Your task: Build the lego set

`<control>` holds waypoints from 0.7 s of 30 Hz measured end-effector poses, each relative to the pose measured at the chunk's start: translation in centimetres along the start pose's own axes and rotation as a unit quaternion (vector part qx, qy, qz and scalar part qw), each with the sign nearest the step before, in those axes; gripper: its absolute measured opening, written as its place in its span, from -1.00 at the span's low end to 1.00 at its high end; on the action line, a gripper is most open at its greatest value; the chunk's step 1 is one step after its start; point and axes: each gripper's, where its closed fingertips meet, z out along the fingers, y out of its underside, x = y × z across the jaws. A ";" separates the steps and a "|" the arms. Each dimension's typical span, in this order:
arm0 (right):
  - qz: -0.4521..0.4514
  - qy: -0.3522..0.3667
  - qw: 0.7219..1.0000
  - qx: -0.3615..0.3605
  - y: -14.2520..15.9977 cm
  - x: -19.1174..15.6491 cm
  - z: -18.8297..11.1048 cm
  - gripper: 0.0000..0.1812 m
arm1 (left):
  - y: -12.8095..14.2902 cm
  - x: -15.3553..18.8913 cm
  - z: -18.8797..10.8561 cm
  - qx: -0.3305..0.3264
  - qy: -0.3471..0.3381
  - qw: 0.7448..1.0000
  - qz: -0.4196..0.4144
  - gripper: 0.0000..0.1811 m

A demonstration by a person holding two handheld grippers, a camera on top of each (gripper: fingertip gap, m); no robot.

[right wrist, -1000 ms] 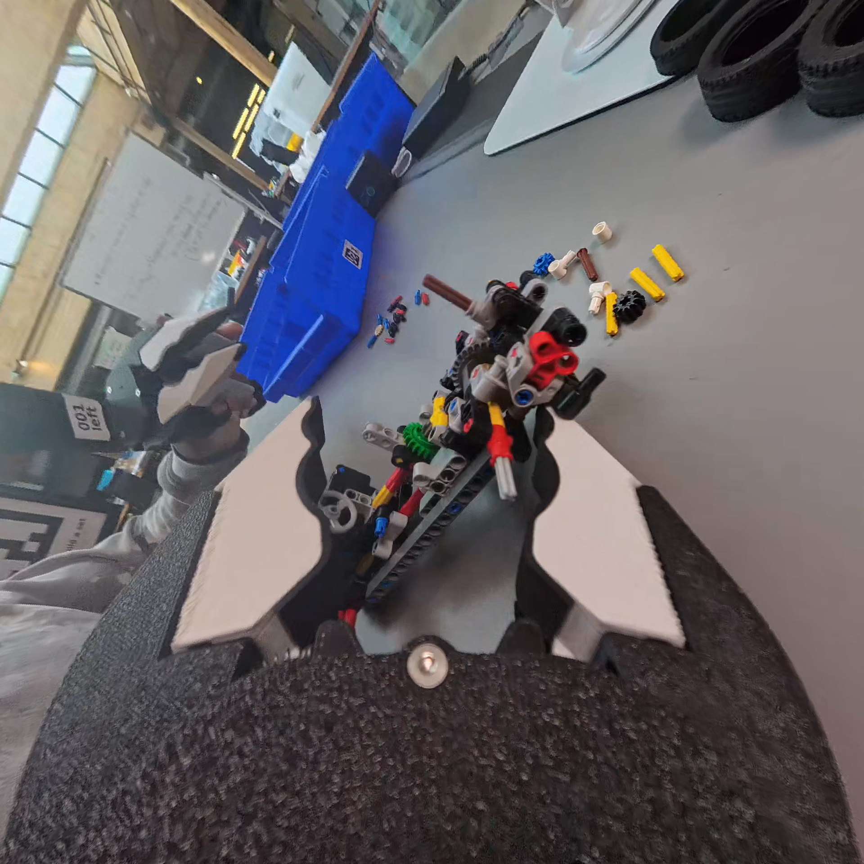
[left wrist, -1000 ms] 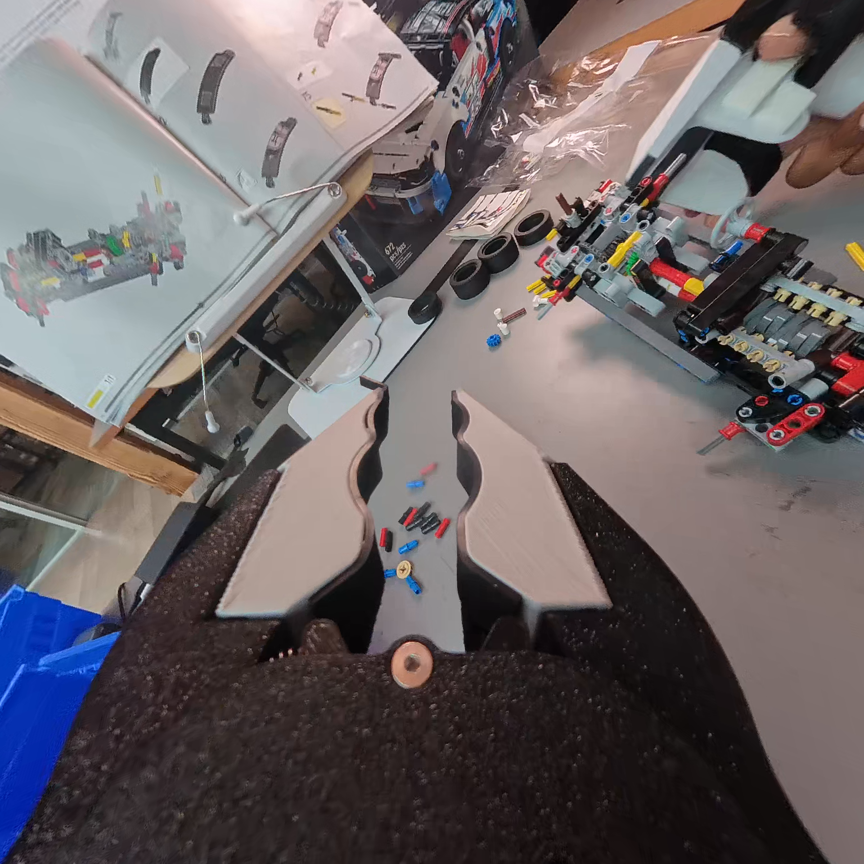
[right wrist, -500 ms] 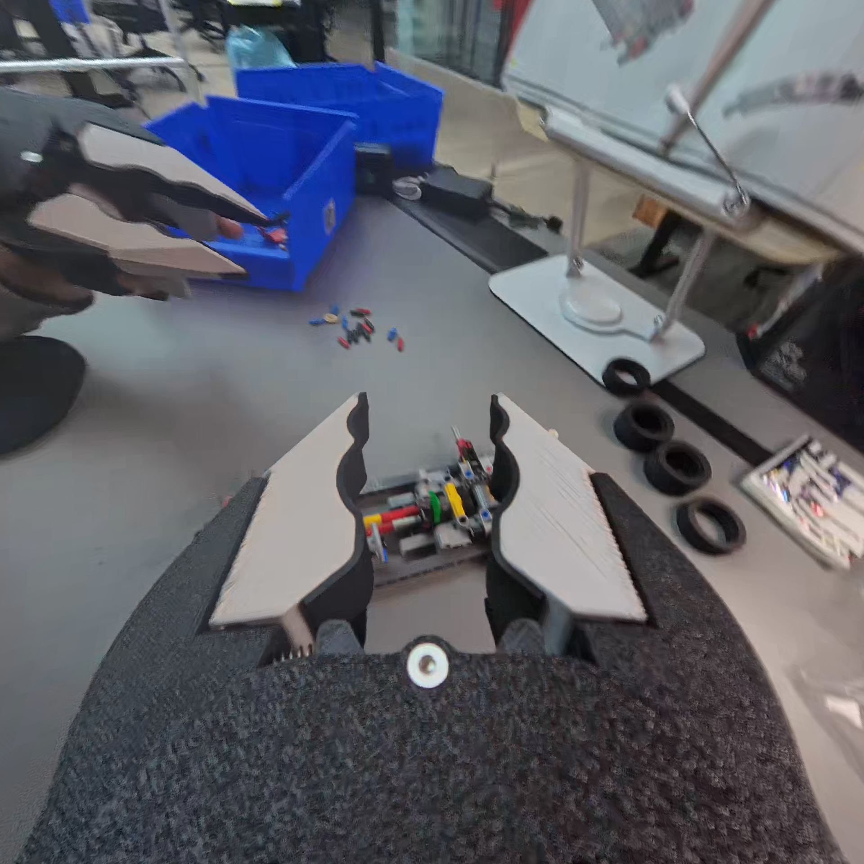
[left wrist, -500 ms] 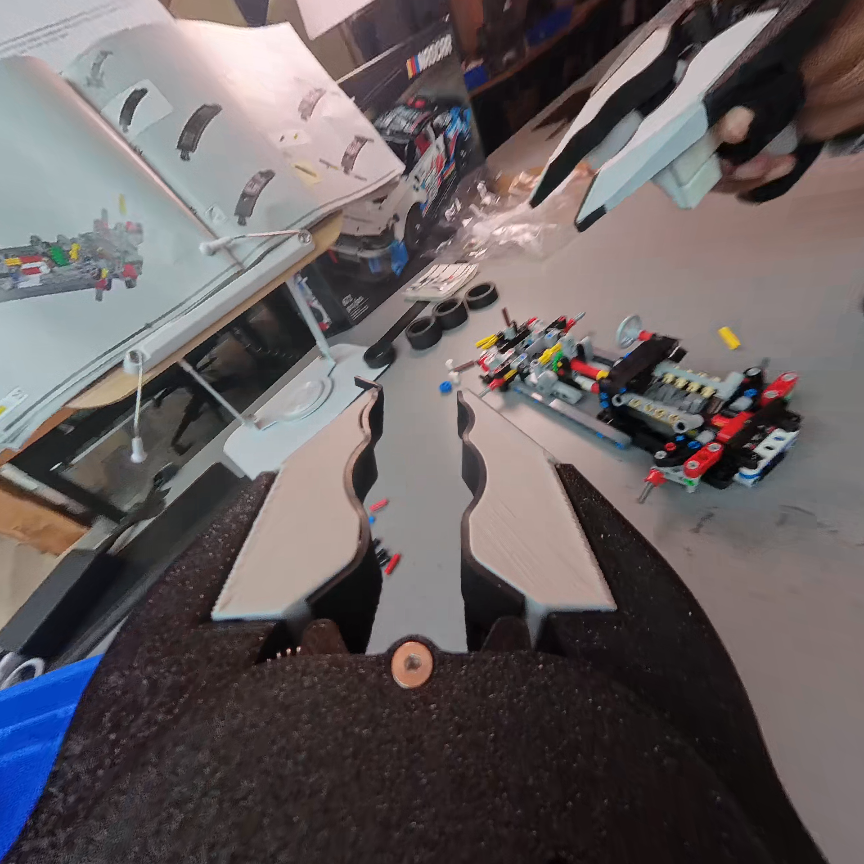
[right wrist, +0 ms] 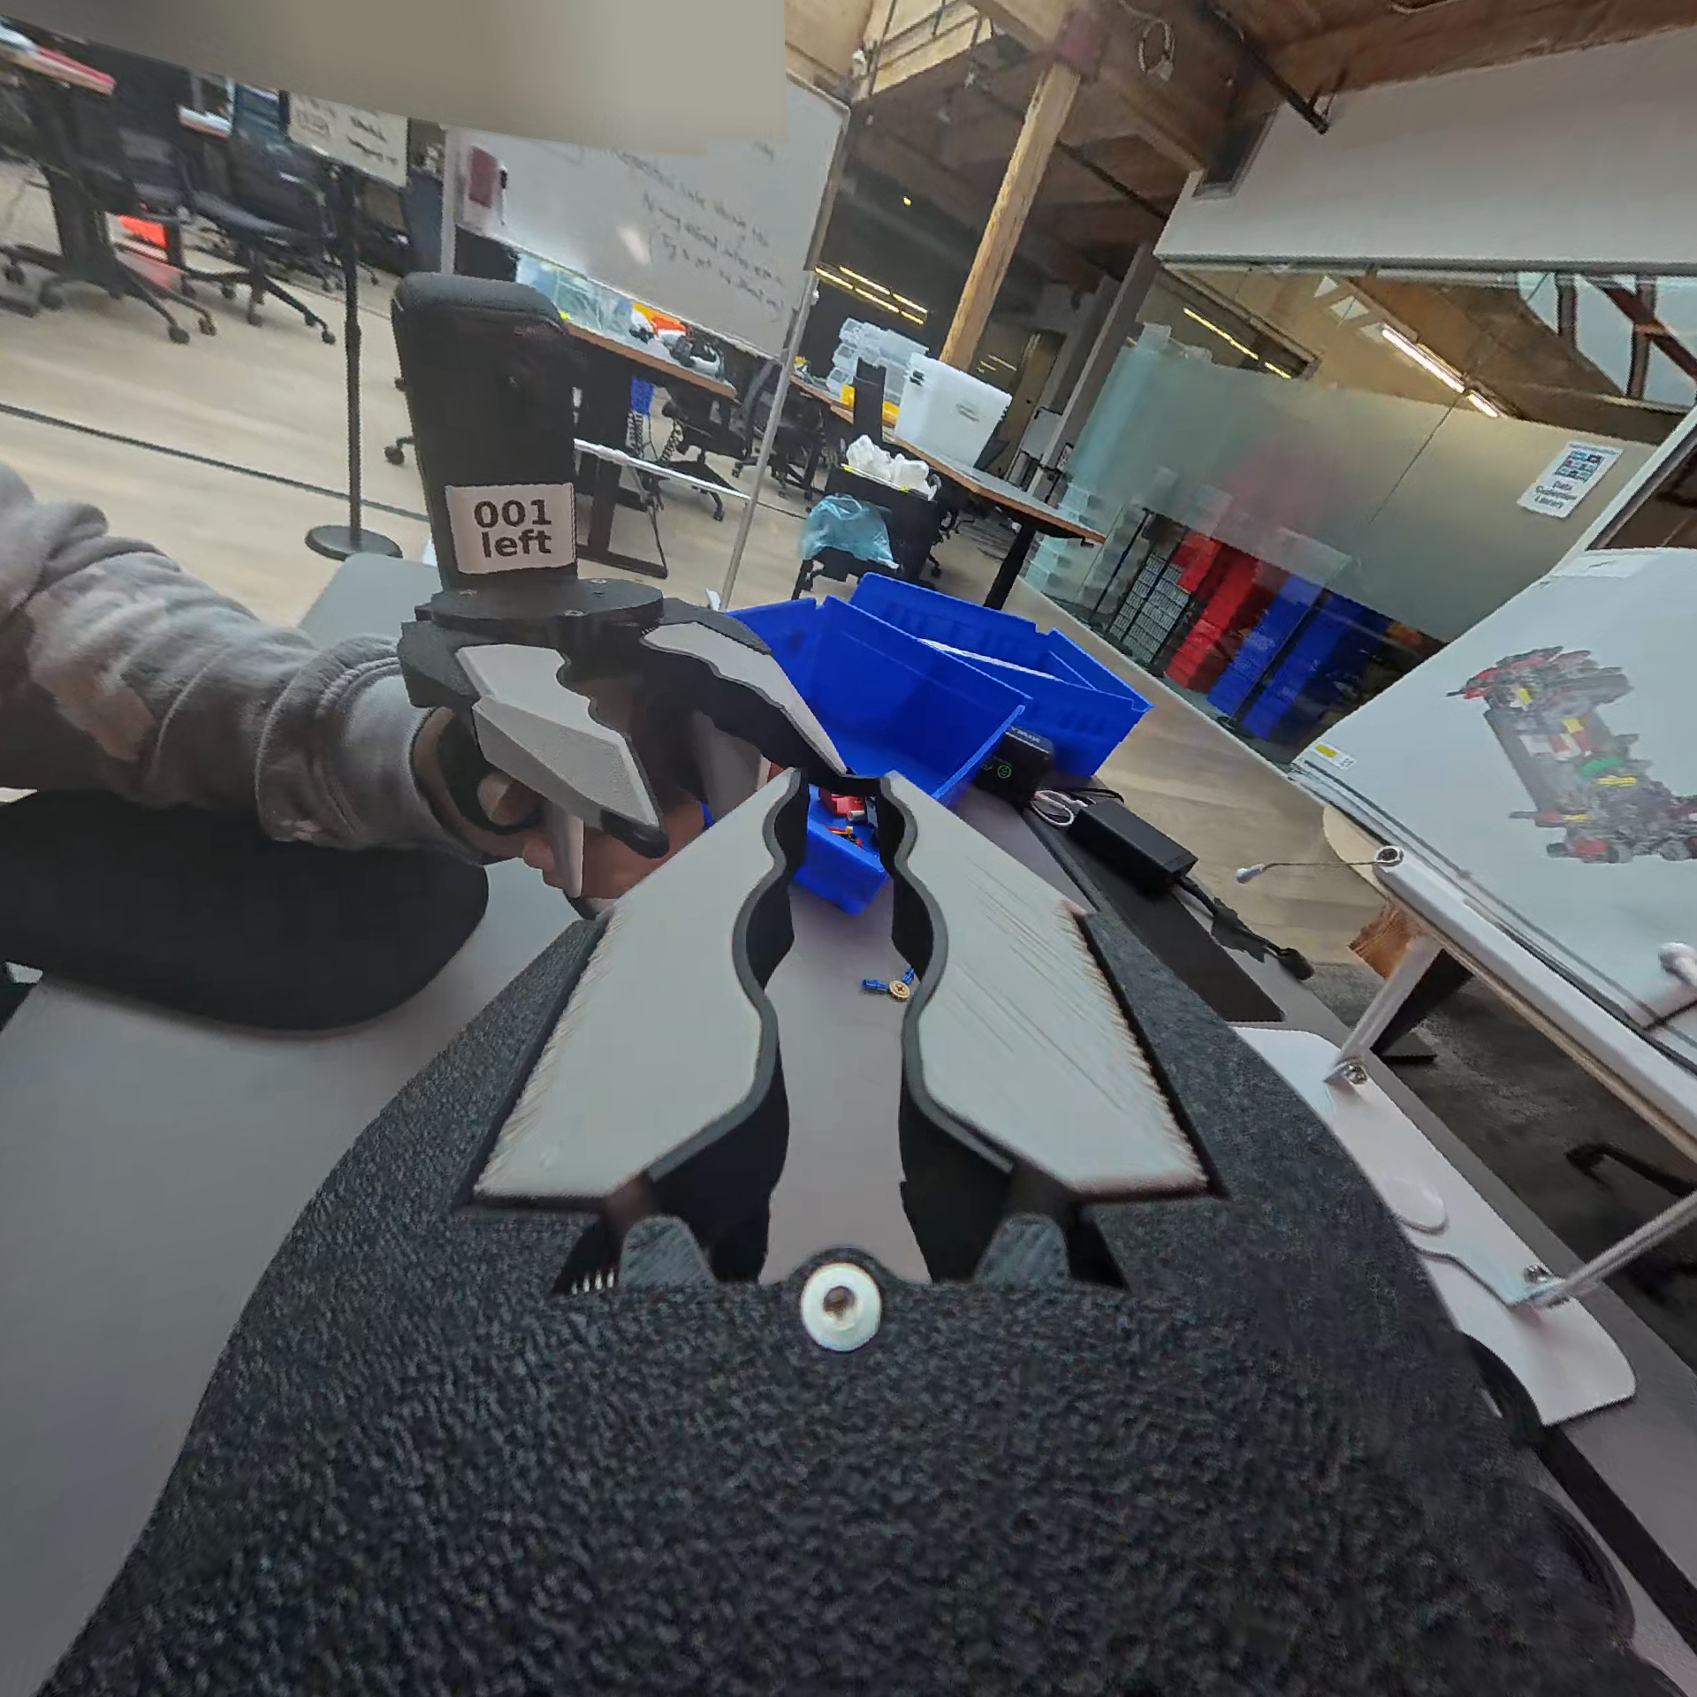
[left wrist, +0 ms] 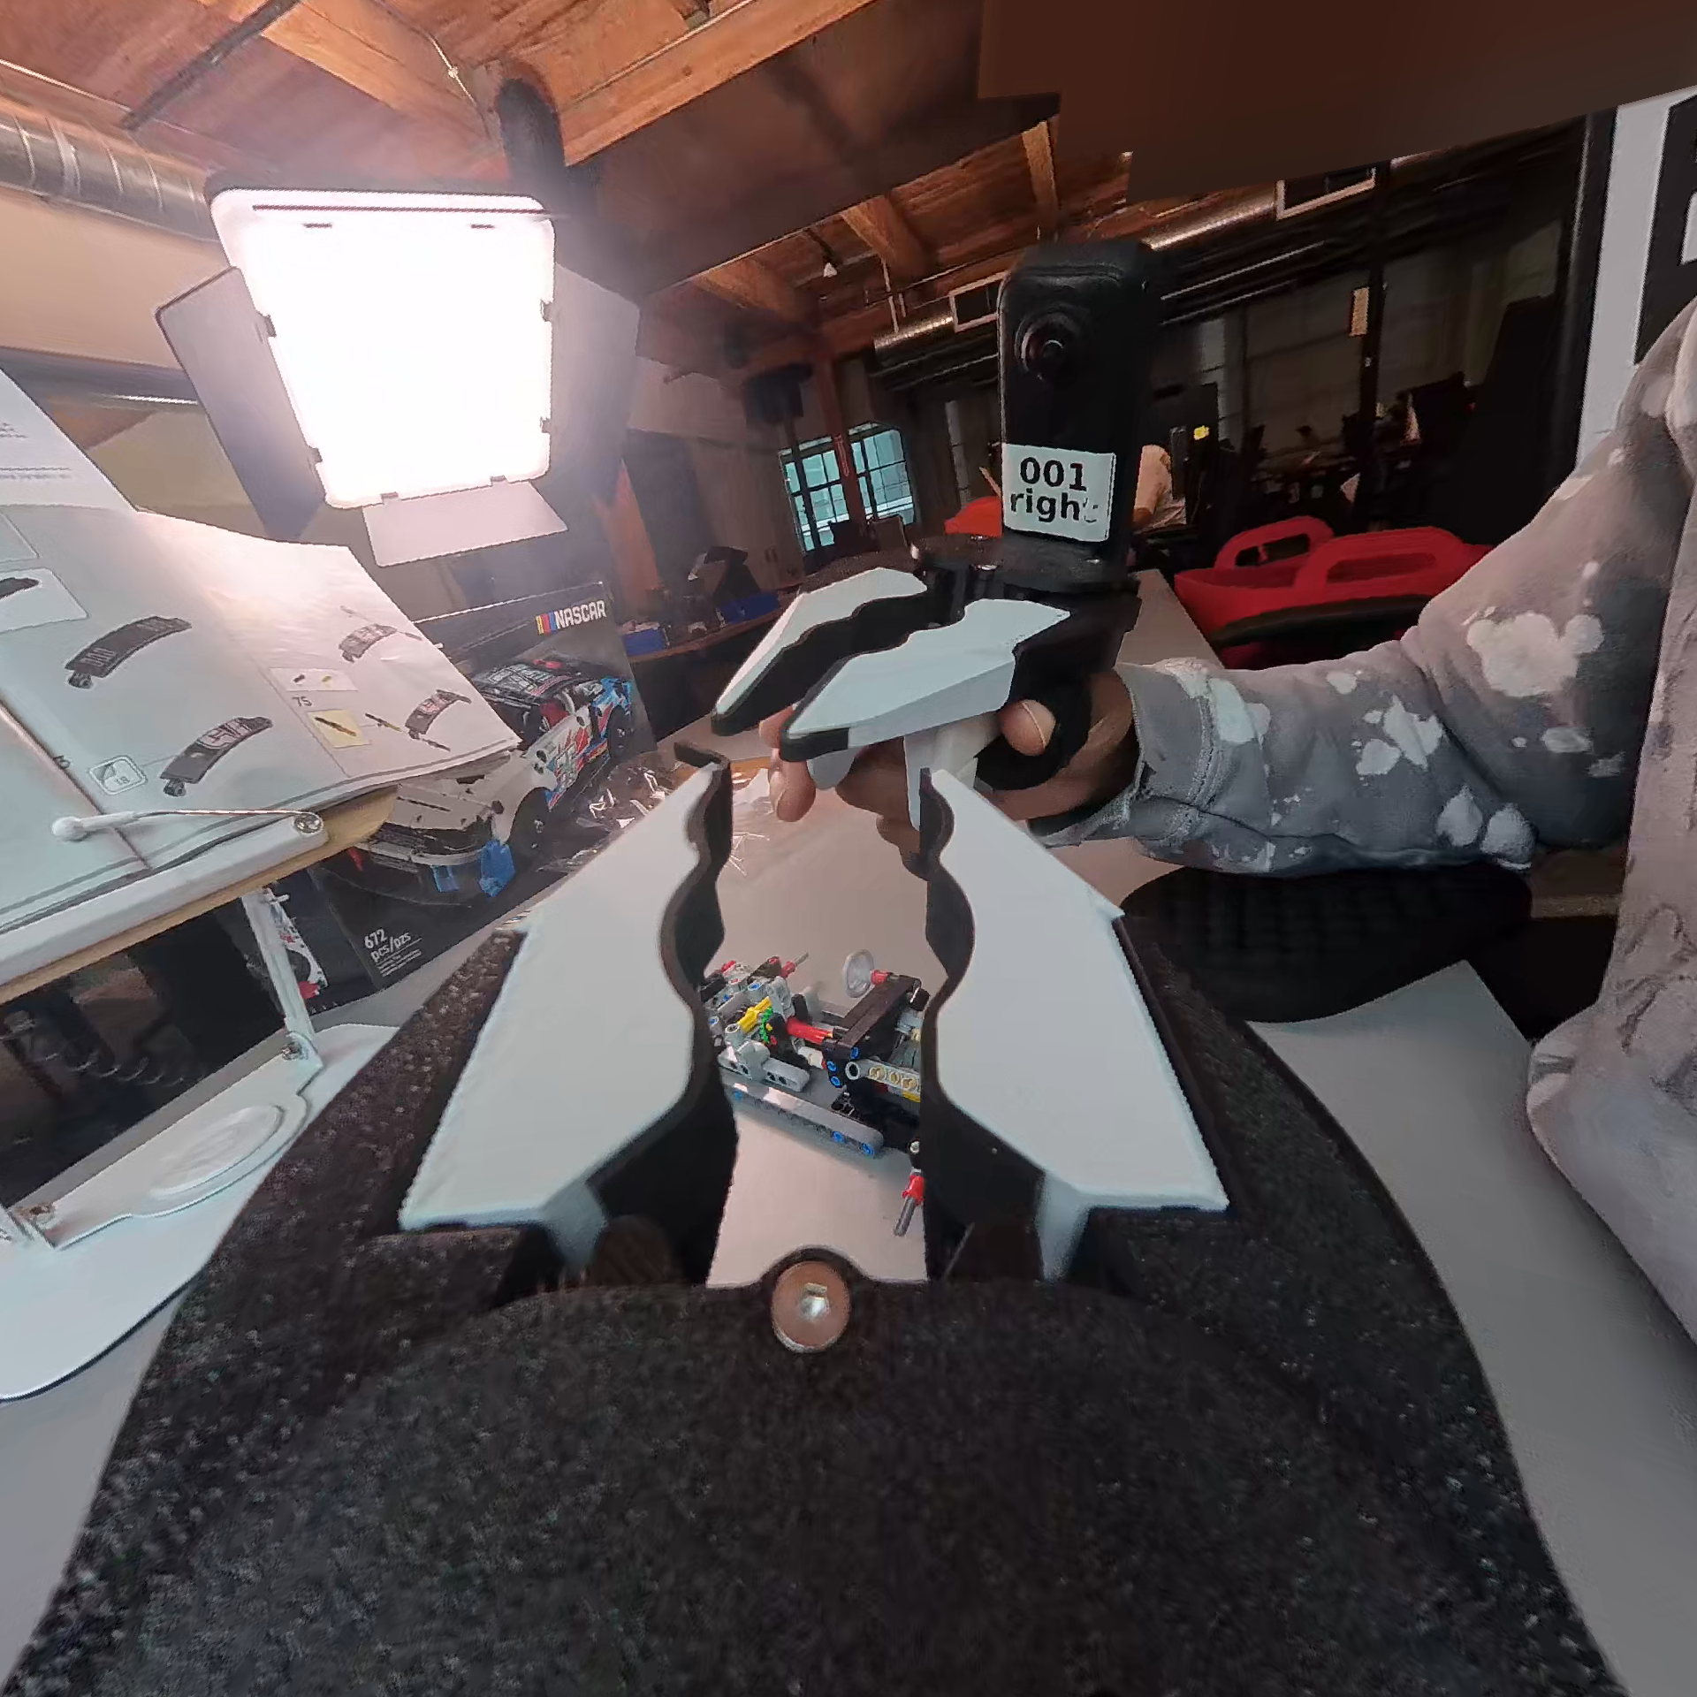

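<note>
Grey table (left wrist: 1377,1148): lego chassis (left wrist: 817,1038) below parted, empty left gripper (left wrist: 822,781); right gripper (right wrist: 836,781) likewise unclenched.

Empty left hand-held gripper (left wrist: 822,790) frames lego chassis (left wrist: 813,1047).

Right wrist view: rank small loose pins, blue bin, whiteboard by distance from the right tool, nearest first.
1. Small loose pins: on the table between the right tool's fingers, nearest.
2. Blue bin: just past the fingertips, straight ahead.
3. Whiteboard: across the room, upper left, farthest.
</note>
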 end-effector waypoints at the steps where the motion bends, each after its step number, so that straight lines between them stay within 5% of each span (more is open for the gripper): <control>1: 0.003 0.002 1.000 0.002 0.1 -0.1 0.0 -0.87 | 0.0 0.2 0.1 -0.003 -0.001 1.000 0.011 -0.57; 21: -0.069 -0.008 0.997 0.033 -0.6 -3.0 -0.2 -0.88 | -0.8 2.7 0.3 -0.011 0.010 0.993 0.118 -0.67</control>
